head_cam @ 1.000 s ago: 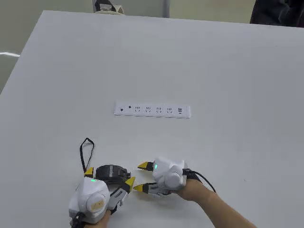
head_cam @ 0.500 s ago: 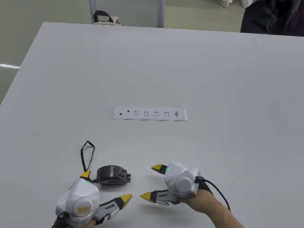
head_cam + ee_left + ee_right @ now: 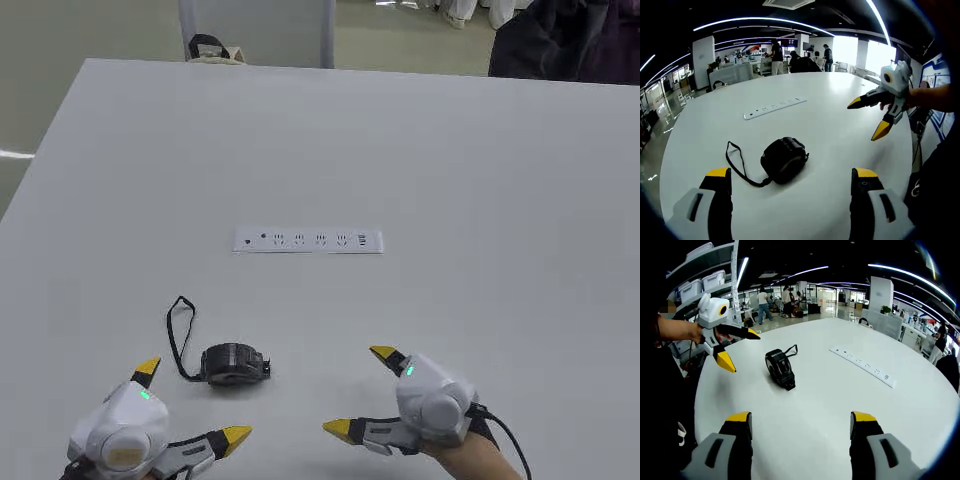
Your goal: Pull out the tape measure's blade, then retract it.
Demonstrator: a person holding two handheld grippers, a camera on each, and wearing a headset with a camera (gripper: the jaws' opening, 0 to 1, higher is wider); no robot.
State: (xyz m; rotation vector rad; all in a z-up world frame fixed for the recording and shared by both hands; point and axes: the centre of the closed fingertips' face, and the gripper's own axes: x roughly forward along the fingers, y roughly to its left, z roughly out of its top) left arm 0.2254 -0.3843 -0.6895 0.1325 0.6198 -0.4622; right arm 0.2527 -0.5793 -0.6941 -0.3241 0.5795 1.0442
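Left gripper [image 3: 192,401] is hovering at the near edge of the table [image 3: 450,180], held in a hand, with its jaws spread wide and nothing between them. Right gripper [image 3: 360,390] is hovering next to it at the near edge, also in a hand, jaws gaping wide and gripping nothing. The two grippers are sitting well apart, yellow tips pointing roughly toward each other and the middle of the table.

Tape measure [image 3: 235,363] is lying on the table just beyond the left gripper and to the left of the right one, touching neither. It is a dark round case resting flat. In the left gripper view it is sitting right ahead, between the jaws but out past the tips. Its black strap [image 3: 180,335] is trailing in a loop on the table off the case's left side.

Farther out, a white power strip [image 3: 308,241] is lying flat near the middle of the table, well apart from the tape measure. In the right gripper view, people [image 3: 762,302] are standing far off in the hall beyond the table.
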